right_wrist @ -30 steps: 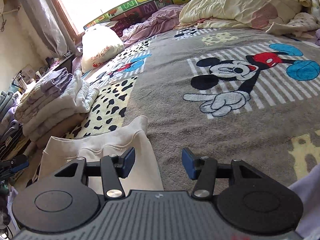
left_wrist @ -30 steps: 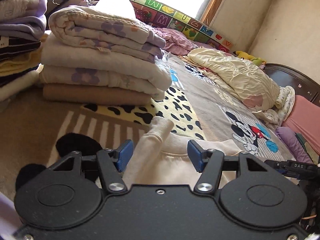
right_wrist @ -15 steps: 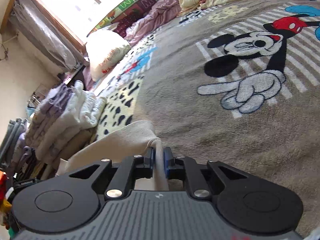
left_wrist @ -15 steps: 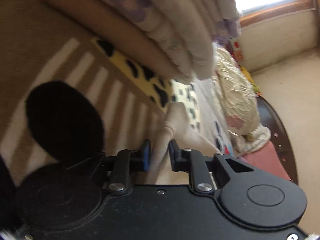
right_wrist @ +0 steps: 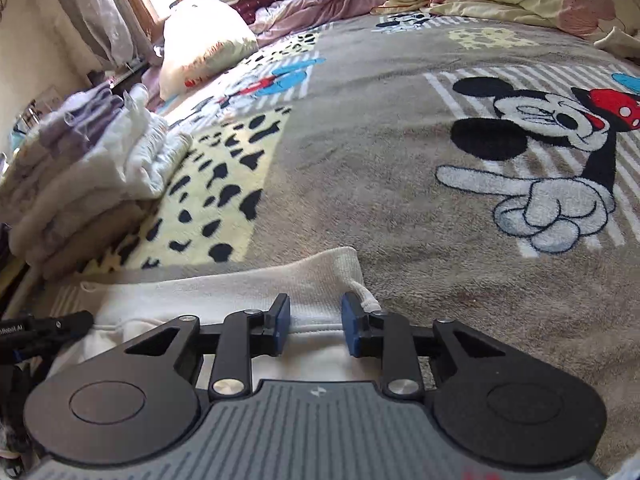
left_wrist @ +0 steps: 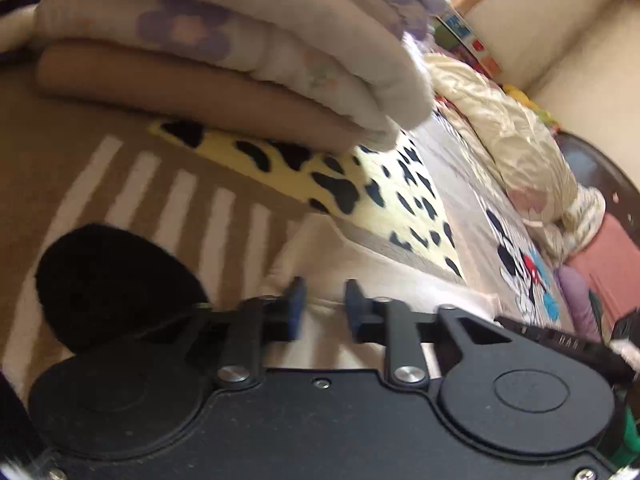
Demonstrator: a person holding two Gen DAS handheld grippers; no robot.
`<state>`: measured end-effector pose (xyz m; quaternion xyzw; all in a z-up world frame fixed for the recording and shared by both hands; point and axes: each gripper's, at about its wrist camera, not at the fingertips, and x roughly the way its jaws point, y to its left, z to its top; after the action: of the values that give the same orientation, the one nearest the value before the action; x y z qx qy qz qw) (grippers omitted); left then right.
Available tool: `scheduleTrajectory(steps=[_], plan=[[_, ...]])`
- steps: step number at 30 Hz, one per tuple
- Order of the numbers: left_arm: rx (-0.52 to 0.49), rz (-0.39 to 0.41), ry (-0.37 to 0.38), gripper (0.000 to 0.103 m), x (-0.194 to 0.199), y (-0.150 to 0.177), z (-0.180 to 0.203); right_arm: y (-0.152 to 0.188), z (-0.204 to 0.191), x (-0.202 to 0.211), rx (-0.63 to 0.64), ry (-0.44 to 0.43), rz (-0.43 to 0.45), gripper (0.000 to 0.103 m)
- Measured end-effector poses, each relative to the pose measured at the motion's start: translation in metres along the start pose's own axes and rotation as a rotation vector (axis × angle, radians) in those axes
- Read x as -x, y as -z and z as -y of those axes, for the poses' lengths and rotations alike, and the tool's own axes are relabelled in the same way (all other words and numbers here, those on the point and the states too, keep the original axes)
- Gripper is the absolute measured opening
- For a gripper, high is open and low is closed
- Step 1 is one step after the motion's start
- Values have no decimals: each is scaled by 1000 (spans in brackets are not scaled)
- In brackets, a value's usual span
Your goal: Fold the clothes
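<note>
A cream garment [right_wrist: 224, 292] lies on the bed blanket with a ribbed cuff [right_wrist: 344, 264] folded flat across it. My right gripper [right_wrist: 314, 322] hovers low over its near edge. Its blue pads stand apart, and the cloth lies loose between them. In the blurred left wrist view the same garment [left_wrist: 372, 276] spreads beside the spotted patch. My left gripper [left_wrist: 325, 308] sits on its left end, with the pads close together and a ridge of cream cloth pinched between them. The left gripper's tip [right_wrist: 44, 328] also shows at the left edge of the right wrist view.
A stack of folded blankets [left_wrist: 240, 60] rises close ahead of the left gripper, with another view of this stack [right_wrist: 88, 172] to the right gripper's left. A crumpled cream duvet [left_wrist: 508, 136], a white pillow [right_wrist: 200, 40] and a dark headboard [left_wrist: 600, 168] lie farther off. The cartoon-print blanket [right_wrist: 400, 168] covers the bed.
Both grippers closed on the garment's sleeves, swung them over and laid them flat. The right gripper's pads have since opened off the cloth. The left view has tilted back toward level.
</note>
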<state>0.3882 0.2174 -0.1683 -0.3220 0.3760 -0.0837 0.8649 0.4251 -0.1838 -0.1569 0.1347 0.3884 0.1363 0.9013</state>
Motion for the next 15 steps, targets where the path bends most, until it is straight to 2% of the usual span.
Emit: scheduleTrajectory(steps=[2, 4, 5, 6, 7, 8, 9, 10, 12, 14, 15], plan=[[171, -19, 74, 6, 6, -8, -24, 1, -2, 7, 9, 9, 6, 16], [105, -5, 51, 6, 13, -9, -20, 2, -5, 13, 23, 26, 20, 16], [93, 7, 68, 6, 16, -8, -17, 3, -7, 18, 27, 27, 34, 19], [65, 35, 87, 13, 23, -8, -10, 3, -9, 23, 35, 25, 60, 20], [23, 74, 87, 29, 31, -8, -1, 3, -12, 28, 50, 37, 90, 23], [-34, 114, 73, 38, 36, -10, 11, 2, -13, 31, 60, 57, 113, 35], [-92, 154, 59, 54, 42, -11, 23, 1, -11, 32, 57, 75, 131, 43], [-148, 167, 22, 58, 45, -11, 30, -1, -6, 30, 45, 93, 141, 55], [-220, 154, -63, 59, 37, -7, 35, 0, 1, 23, 26, 103, 115, 56], [-244, 109, -90, 57, 24, -2, 33, 4, 2, 15, 39, 114, 78, 52], [-256, 86, -103, 30, 18, 1, 31, 7, 2, 13, 45, 123, 71, 51]])
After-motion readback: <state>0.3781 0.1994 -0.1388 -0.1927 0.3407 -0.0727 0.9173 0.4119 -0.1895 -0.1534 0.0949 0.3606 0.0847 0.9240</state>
